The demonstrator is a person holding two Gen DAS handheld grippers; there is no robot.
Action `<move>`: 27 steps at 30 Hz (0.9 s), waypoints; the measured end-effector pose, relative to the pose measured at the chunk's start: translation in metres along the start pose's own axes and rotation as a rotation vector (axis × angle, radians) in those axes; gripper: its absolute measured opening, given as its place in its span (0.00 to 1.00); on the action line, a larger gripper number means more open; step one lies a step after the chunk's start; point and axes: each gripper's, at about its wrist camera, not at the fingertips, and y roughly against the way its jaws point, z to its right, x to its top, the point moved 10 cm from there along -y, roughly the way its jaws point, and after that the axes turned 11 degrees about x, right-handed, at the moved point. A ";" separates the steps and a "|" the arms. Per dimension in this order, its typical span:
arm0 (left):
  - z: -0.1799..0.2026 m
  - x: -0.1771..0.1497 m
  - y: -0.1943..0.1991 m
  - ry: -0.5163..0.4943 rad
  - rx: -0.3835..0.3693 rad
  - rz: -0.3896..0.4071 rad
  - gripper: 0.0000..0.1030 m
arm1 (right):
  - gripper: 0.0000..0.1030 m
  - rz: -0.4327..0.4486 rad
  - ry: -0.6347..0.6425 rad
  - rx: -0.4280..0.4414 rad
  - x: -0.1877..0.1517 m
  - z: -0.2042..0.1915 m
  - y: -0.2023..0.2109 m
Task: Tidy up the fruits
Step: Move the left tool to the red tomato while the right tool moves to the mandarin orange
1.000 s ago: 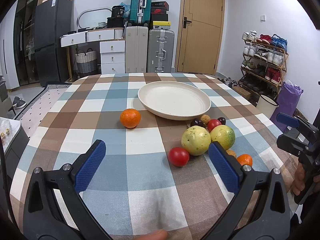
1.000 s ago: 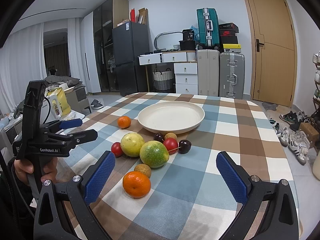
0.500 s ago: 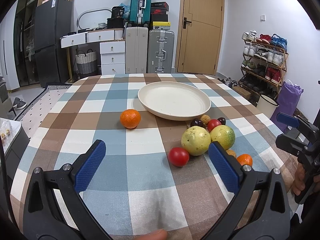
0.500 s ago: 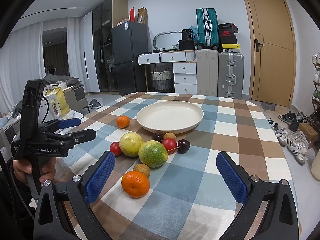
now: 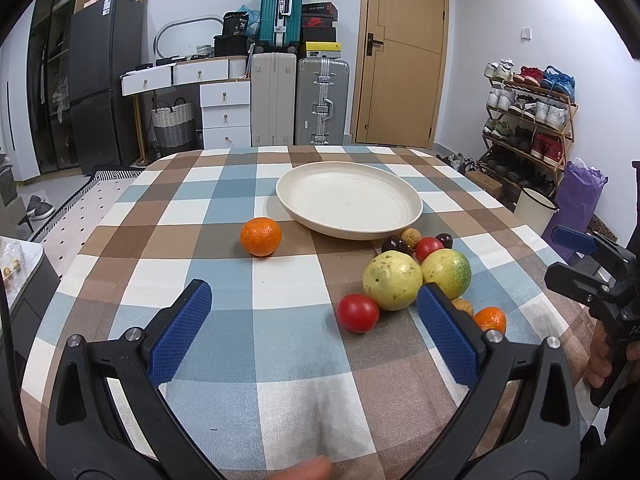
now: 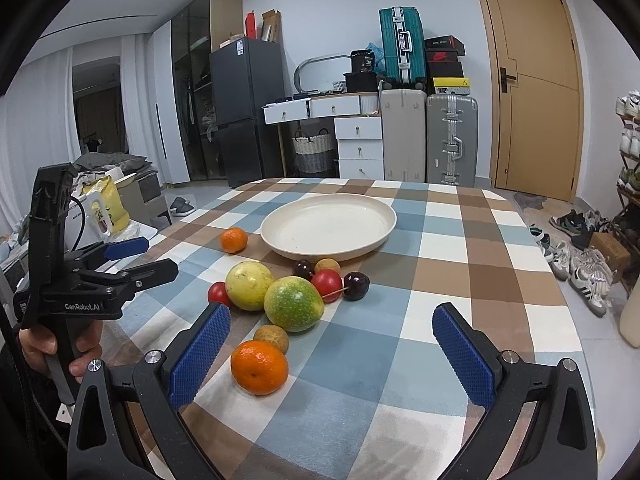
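The left tongs and right tongs both gape wide, holding nothing, above the checkered bench. Near the right tongs lies a mandarin, beside a clustered heap of fruit: yellow guava, green guava, tomatoes and cherries. Another mandarin sits apart, just beside the empty cream plate.

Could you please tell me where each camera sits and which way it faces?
Left wrist: on the left hand-held gripper, above the table's near edge, facing the plate and door; its open fingers show, the right hand-held gripper at right.
Right wrist: on the right hand-held gripper, further right, facing likewise; its open fingers show, the left hand gripping its tool at left.
Shared: plate, lone orange, fruit cluster, suitcases.
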 end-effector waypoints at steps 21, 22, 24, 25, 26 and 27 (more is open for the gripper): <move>0.030 -0.015 -0.019 -0.069 -0.040 -0.145 0.99 | 0.99 -0.243 -0.056 0.038 -0.030 -0.014 -0.037; 0.031 -0.016 -0.021 -0.074 -0.037 -0.149 0.99 | 0.99 -0.249 -0.054 0.043 -0.031 -0.015 -0.038; 0.034 -0.016 -0.025 -0.085 -0.036 -0.157 0.99 | 0.98 -0.262 -0.051 0.052 -0.032 -0.018 -0.040; 0.035 -0.016 -0.026 -0.092 -0.039 -0.160 0.99 | 0.97 -0.269 -0.053 0.061 -0.032 -0.019 -0.042; 0.037 -0.016 -0.029 -0.100 -0.041 -0.166 0.99 | 0.96 -0.275 -0.053 0.063 -0.033 -0.019 -0.042; 0.038 -0.017 -0.030 -0.107 -0.045 -0.172 0.99 | 0.94 -0.282 -0.051 0.066 -0.033 -0.020 -0.044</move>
